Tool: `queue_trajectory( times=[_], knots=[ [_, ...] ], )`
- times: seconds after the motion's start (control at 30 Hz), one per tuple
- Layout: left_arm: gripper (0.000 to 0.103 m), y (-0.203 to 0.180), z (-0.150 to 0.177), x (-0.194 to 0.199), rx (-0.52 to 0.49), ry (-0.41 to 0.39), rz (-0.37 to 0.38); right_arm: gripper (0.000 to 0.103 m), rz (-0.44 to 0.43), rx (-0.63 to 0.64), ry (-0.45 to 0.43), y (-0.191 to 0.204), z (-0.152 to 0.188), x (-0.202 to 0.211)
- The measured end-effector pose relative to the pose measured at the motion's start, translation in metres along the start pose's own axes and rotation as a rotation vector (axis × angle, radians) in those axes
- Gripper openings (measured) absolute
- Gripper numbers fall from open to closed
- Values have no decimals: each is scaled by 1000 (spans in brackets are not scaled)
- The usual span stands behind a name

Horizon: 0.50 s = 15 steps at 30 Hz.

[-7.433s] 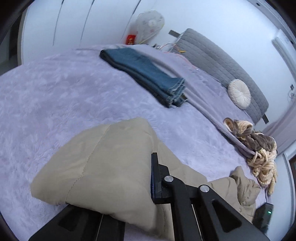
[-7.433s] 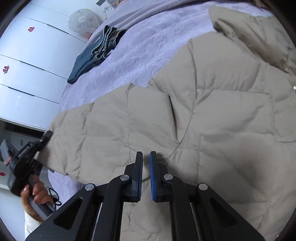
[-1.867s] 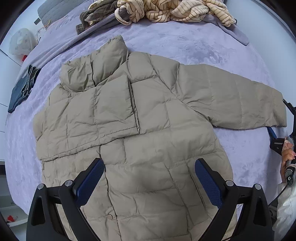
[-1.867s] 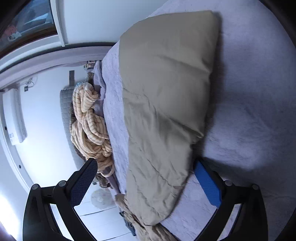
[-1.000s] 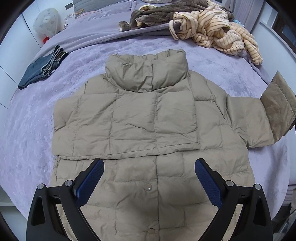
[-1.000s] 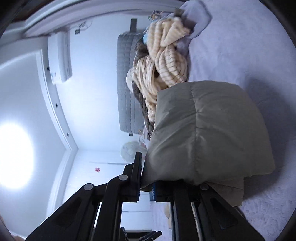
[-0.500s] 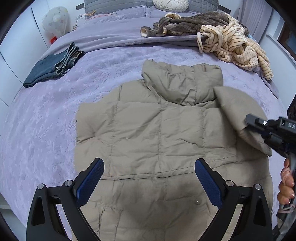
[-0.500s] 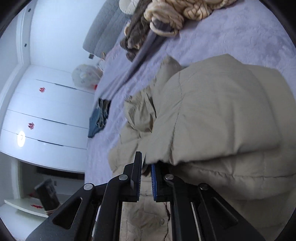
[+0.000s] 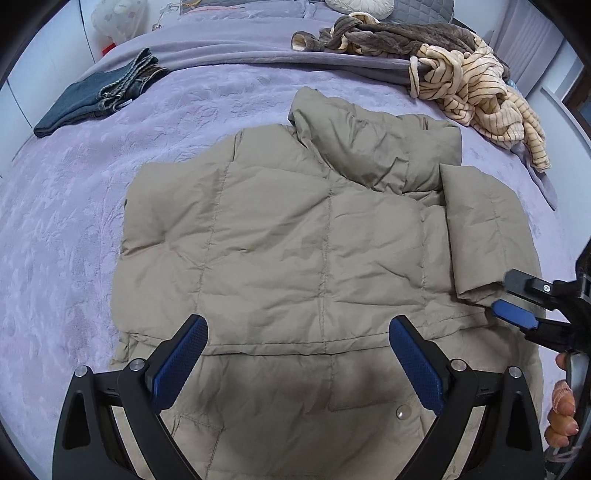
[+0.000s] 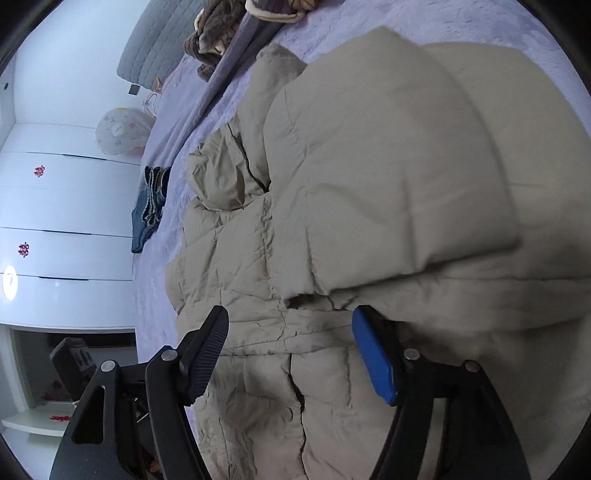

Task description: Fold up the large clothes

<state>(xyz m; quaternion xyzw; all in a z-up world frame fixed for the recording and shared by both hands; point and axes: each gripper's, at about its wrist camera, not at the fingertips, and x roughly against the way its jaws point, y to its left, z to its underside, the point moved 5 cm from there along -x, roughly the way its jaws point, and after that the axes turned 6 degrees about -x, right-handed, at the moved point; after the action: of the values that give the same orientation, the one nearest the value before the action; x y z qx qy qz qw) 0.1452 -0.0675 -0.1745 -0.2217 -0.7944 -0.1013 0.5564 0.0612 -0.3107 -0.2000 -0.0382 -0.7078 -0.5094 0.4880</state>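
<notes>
Jacket (image 9: 314,236), tan, quilted, lies front-up on the lilac bed (image 9: 66,229), collar (image 9: 373,147) toward the headboard (image 10: 159,40). Both sleeves are folded in over the chest. Right sleeve (image 9: 476,229) lies down the jacket's right side, cuff end just beside the right gripper (image 9: 517,299). Snap button (image 9: 403,410) visible on the lower front.

Left gripper (image 9: 295,358): jaws wide, nothing between them, hanging above the jacket's lower front; cannot tell from the left view whether the tips touch the fabric.

Right gripper, from its own camera (image 10: 290,350): jaws opening, pads apart and off the cloth. The cuff edge of the folded sleeve (image 10: 388,177) sits just ahead of the gap, not pinched. 1 blue pad (image 10: 373,358) on the right finger shows clearly; the left finger (image 10: 207,347) is seen from its dark ribbed side. In the left view the same gripper comes in from the right edge, with a person's fingers (image 9: 561,410) on its handle.

Other items on the bed, all well apart from the jacket:
- jeans (image 9: 99,96), folded, far left corner.
- striped cream garment (image 9: 476,92), crumpled, far right, near the collar.
- brown fleece garment (image 9: 391,37), bunched behind it.
- round cushion (image 9: 358,4) at the headboard.

White wardrobe doors (image 10: 66,206) with 2 small red decals run along the far side of the bed in the right view. Pale round object (image 10: 120,129) stands by them; cannot tell what it is.
</notes>
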Motion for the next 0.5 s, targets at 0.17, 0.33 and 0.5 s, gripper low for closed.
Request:
queue_trajectory(
  times=[0.17, 0.33, 0.5],
  knots=[
    [99, 6, -7, -8, 29, -9, 11, 73, -110, -238, -145, -39, -18, 50],
    [99, 17, -13, 3, 38, -49, 34, 56, -164, -325, -199, -46, -44, 53],
    [99, 38, -17, 17, 84, -91, 122, 9, 31, 21, -230, 27, -47, 28]
  ],
)
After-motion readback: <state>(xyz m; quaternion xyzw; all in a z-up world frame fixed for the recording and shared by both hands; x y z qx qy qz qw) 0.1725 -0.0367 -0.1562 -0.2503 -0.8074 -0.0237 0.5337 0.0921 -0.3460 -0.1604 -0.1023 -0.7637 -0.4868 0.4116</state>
